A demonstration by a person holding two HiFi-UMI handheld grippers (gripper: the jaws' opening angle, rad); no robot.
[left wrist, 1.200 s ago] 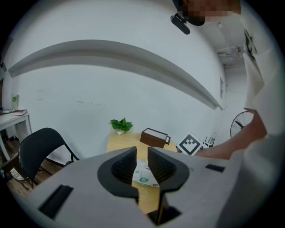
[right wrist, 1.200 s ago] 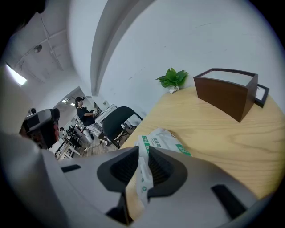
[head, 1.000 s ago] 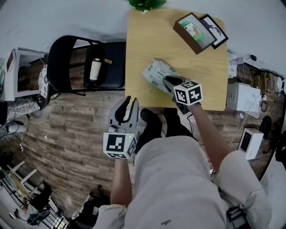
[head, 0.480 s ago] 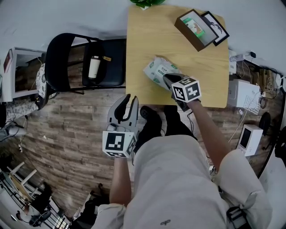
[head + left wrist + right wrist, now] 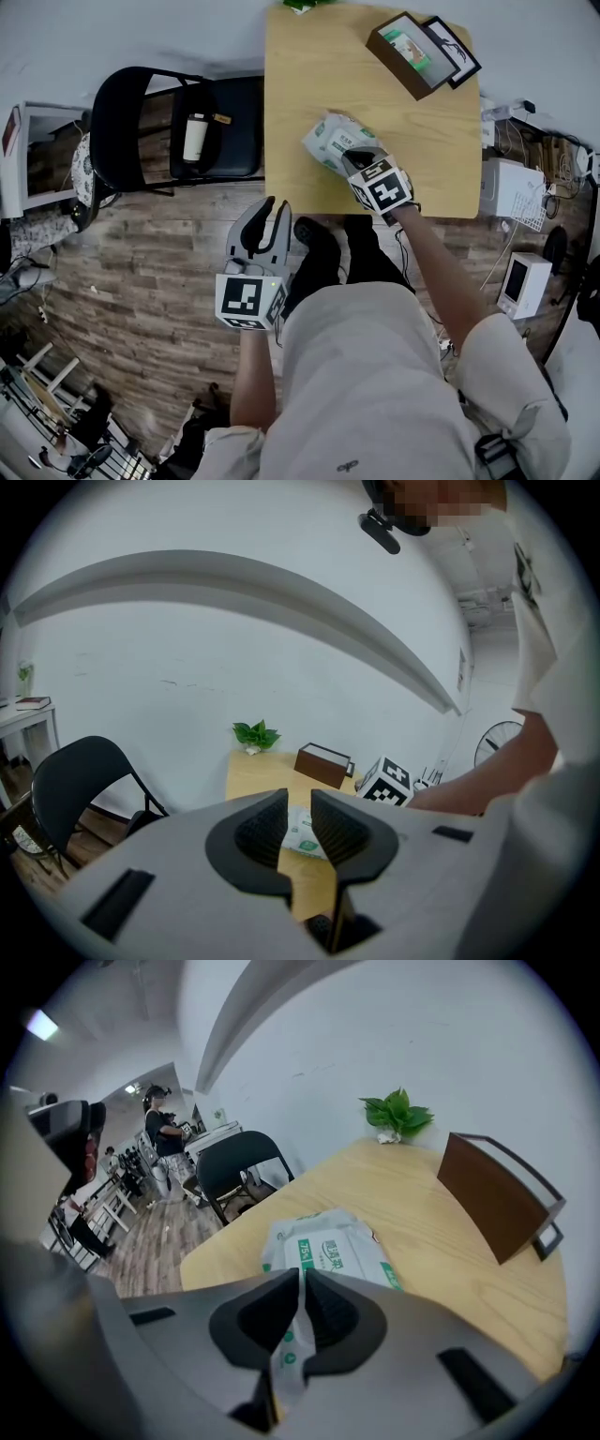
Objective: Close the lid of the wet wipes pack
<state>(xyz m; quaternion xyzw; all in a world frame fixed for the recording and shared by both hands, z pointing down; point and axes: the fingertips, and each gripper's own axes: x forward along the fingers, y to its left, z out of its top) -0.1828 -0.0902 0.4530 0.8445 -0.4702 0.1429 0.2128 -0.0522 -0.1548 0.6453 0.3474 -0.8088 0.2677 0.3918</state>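
The wet wipes pack (image 5: 328, 141), white with green print, lies on the wooden table (image 5: 309, 75) near its front edge. My right gripper (image 5: 357, 160) reaches down onto the pack's near end. In the right gripper view its jaws have just been closing and now pinch a thin white-and-green flap of the pack (image 5: 330, 1252) between the pads, so the right gripper (image 5: 301, 1285) is shut on it. My left gripper (image 5: 267, 208) hangs over the floor, short of the table, empty. In the left gripper view the left gripper (image 5: 298, 805) shows a narrow gap, with the pack (image 5: 303, 833) far beyond it.
A brown box frame (image 5: 405, 56) and a black picture frame (image 5: 452, 53) stand at the table's far right corner. A small green plant (image 5: 396, 1112) sits at the far edge. A black chair (image 5: 141, 122) with a bottle (image 5: 195, 139) on its seat stands left of the table.
My right gripper has shifted slightly towards the pack and rolled, its marker cube turning. Its jaws have closed on the pack's flap. The left gripper has stayed still.
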